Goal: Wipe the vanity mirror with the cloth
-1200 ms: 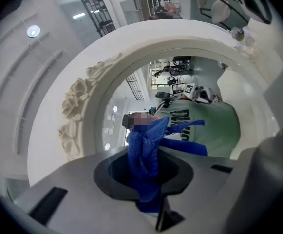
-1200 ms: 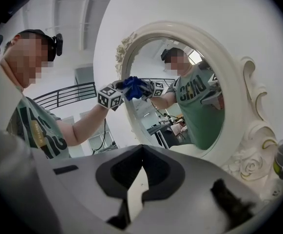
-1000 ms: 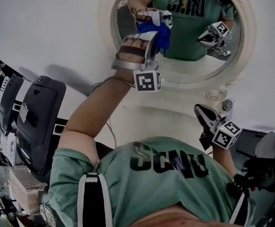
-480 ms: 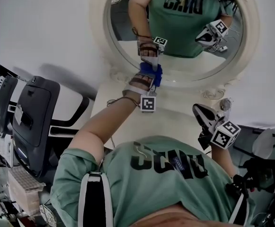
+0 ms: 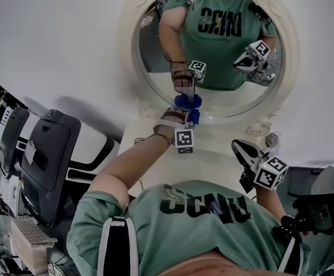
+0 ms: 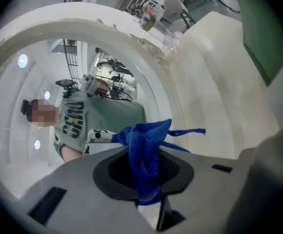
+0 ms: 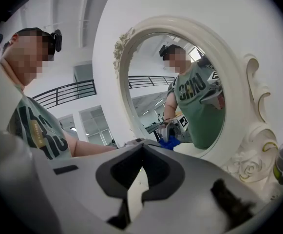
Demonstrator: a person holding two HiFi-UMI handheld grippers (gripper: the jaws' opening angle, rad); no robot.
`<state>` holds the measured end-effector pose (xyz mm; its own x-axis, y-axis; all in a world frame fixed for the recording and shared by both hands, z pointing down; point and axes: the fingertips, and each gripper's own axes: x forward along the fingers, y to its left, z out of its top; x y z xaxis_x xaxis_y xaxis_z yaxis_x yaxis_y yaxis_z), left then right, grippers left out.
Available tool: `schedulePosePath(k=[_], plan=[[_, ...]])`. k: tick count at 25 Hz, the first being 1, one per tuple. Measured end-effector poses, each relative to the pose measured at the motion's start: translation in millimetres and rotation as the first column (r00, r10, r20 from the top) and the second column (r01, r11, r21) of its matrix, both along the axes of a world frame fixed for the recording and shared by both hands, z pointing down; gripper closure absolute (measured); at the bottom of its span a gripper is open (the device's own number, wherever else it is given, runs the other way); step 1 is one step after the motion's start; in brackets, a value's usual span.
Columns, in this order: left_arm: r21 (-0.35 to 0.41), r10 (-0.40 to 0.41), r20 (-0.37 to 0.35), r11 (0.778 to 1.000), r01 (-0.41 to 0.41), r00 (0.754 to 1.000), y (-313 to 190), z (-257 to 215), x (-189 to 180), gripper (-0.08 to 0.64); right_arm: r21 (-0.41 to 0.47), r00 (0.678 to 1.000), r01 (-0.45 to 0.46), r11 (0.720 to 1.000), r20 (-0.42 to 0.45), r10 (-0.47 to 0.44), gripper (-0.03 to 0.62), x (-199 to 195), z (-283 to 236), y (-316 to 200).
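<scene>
Gripping cloth (image 6: 143, 145) at mirror (image 5: 155, 62): left tongs (image 6: 148, 189)

Blue cloth (image 6: 143, 152) — mirror frame (image 7: 170, 24) seemingly cream.

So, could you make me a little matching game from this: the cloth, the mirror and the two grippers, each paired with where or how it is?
Things:
1. cloth
2. mirror
3. left gripper
4. right gripper

Descriptions:
A. oval, in a cream carved frame
B. held low, away from the glass, jaws together on nothing
C. blue, bunched between two jaws
D. up at the mirror's lower edge

Pairs: 1-C, 2-A, 3-D, 4-B
</scene>
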<state>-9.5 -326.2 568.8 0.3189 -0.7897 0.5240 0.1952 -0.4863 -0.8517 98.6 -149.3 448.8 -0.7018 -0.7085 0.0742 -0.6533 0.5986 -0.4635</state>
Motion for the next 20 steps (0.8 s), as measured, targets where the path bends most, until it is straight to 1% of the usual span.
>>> schedulePosePath(k=[1,3,4,5,6,8,9,11,13,14,15,17,20], plan=[[0.024,0.012,-0.041,1.000,-0.011,0.999,4,-22,5,0.472,0.002,1.000,-0.004,1.000,-0.001,0.004,0.584,3,1,1],[0.124,0.049,-0.131,0.992,-0.032,0.990,7,-86,15,0.472,0.003,1.000,-0.011,1.000,-0.003,0.011,0.584,8,2,2],[0.191,0.074,-0.175,0.981,-0.039,0.982,7,-127,19,0.472,0.003,1.000,-0.014,1.000,-0.002,0.014,0.584,10,3,2],[0.263,0.102,-0.217,0.964,-0.042,0.971,8,-172,23,0.472,0.003,1.000,-0.017,1.000,0.003,0.017,0.584,12,4,2],[0.334,0.130,-0.254,0.942,-0.039,0.958,9,-218,25,0.472,0.004,1.000,-0.020,1.000,0.009,0.020,0.584,12,4,3],[0.455,0.176,-0.317,0.890,-0.014,0.932,11,-304,25,0.472,0.010,1.000,-0.019,1.000,0.015,0.019,0.584,12,4,2],[0.504,0.191,-0.336,0.864,0.004,0.922,11,-341,24,0.472,0.014,1.000,-0.015,1.000,0.013,0.015,0.584,11,3,2],[0.582,0.205,-0.345,0.812,0.037,0.916,8,-401,20,0.472,0.023,1.000,-0.009,1.000,0.013,0.009,0.584,8,2,1],[0.634,0.202,-0.336,0.771,0.063,0.920,2,-441,17,0.472,0.030,1.000,-0.008,1.000,0.018,0.008,0.584,7,1,1],[0.650,0.194,-0.332,0.756,0.075,0.923,-2,-455,16,0.472,0.031,1.000,-0.010,0.999,0.020,0.010,0.584,8,0,0],[0.660,0.184,-0.327,0.747,0.085,0.927,-7,-466,15,0.472,0.032,1.000,-0.013,0.999,0.022,0.012,0.584,9,0,0],[0.666,0.164,-0.313,0.740,0.093,0.936,-16,-474,14,0.472,0.033,0.999,-0.019,0.999,0.026,0.018,0.584,10,0,1],[0.684,0.144,-0.266,0.725,0.081,0.953,-27,-469,15,0.472,0.029,0.999,-0.027,0.999,0.039,0.026,0.584,12,2,1]])
